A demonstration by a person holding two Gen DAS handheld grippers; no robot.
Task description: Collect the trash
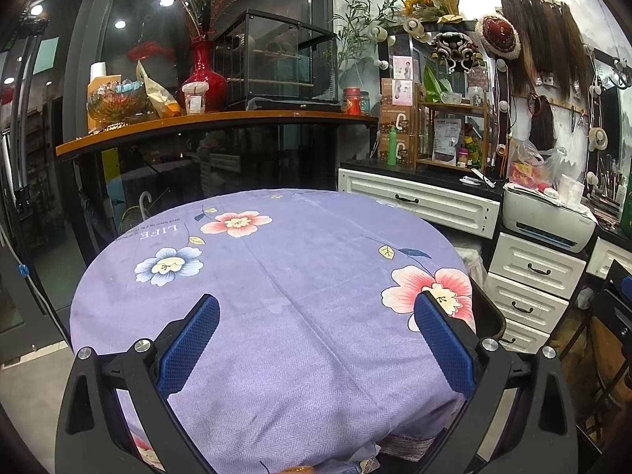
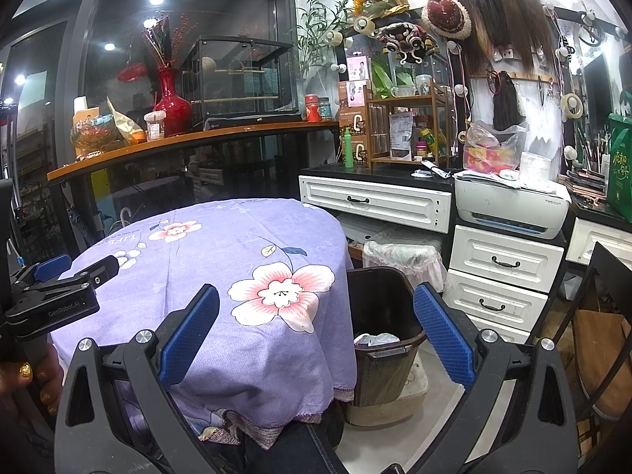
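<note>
- Left wrist view: left gripper (image 1: pixel 316 312) held over the round table (image 1: pixel 276 276), blue fingers (image 1: pixel 189 343) spread wide apart, gripping nothing.
- Between the fingers only bare lilac flowered tablecloth (image 1: pixel 300 355); pink flower print just behind the right-hand finger tip.
- Ahead of the fingertips, well beyond the table edge, a white drawer unit (image 1: pixel 418 205) with a white printer (image 1: pixel 549 217) on it off to the right.
- Right wrist view: right gripper (image 2: pixel 316 312) also splayed wide, blue pads (image 2: pixel 442 339) empty.
- Table edge and cloth drape behind the left-hand finger; dark trash bin (image 2: pixel 387 316) on the floor, partly hidden behind the right-hand finger.
- Crumpled white trash (image 2: pixel 377 339) lying inside the bin, between the two fingers and nearer the right-hand one.
- Far left of the left-hand finger, the left gripper (image 2: pixel 75 272) over the cloth, jaws only partly seen from the side, with a person's hand (image 2: pixel 27 379) below it.
</note>
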